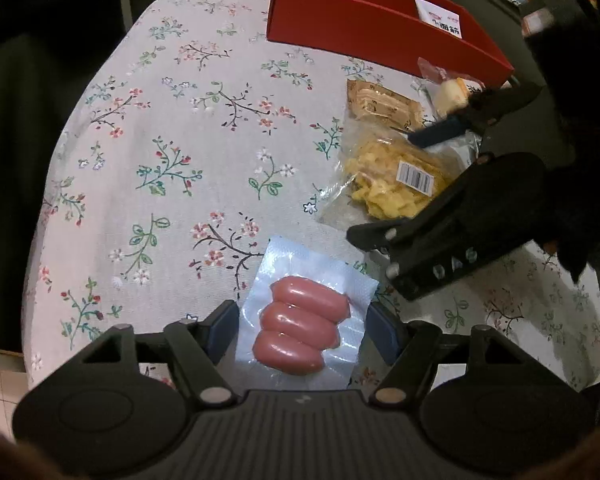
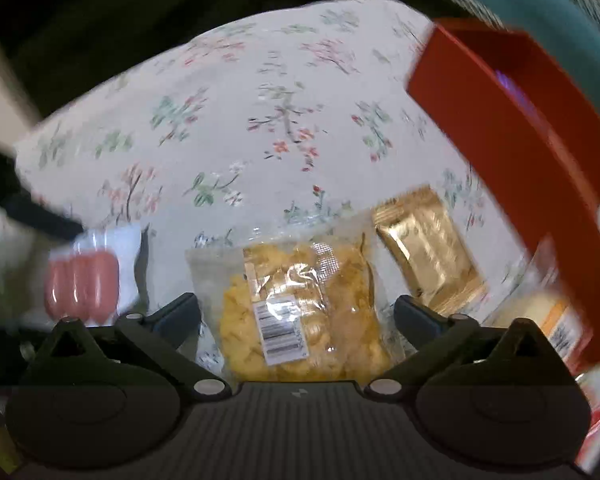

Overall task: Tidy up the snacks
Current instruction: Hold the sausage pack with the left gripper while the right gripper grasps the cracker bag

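Your left gripper (image 1: 302, 330) stands open with the pack of 3 sausages (image 1: 300, 330) lying between its jaws; close on the sealed film edges, not the meat. Your right gripper (image 2: 296, 316) is also open, straddling the yellow chip bag (image 2: 300, 312). Pinch gently, then carry toward the red box (image 2: 512, 128) beyond the right jaw.

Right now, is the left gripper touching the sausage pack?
Apart. In the left wrist view the left gripper is open, and tablecloth shows between each finger and the sausage pack lying between them.
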A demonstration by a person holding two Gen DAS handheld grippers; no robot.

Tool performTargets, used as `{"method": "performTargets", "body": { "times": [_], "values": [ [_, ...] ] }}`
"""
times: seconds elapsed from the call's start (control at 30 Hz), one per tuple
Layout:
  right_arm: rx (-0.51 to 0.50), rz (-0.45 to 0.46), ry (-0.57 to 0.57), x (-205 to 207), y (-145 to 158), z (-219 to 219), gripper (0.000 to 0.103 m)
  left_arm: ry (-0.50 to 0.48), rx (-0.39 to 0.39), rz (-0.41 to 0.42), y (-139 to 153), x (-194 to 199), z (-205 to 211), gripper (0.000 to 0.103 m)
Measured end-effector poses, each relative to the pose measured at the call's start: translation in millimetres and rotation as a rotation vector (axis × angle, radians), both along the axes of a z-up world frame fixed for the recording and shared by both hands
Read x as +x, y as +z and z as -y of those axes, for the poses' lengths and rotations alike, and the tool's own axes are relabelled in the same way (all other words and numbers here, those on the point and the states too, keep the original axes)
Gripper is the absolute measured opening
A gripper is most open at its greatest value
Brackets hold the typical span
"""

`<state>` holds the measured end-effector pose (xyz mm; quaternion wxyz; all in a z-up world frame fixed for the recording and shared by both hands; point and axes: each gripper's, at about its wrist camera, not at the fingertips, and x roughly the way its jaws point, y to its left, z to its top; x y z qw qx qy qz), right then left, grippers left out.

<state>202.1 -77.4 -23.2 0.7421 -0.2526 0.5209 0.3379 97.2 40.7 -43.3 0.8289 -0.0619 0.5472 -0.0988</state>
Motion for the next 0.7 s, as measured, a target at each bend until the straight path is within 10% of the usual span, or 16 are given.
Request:
{"method": "performTargets", "body": {
  "times": [0.4, 0.7],
  "values": [
    [0.016, 0.022, -0.164, -44.1, 21.4, 39.1, 0.077, -0.087, 0.084, 0.01, -4.6, 3.3, 19.2, 0.091],
    [0.11, 0.131, -0.32, -81.6, 70.8, 90.4, 0.077, -0.07, 0.212, 0.041, -0.7, -5.1, 37.6, 0.076]
  ]
}}
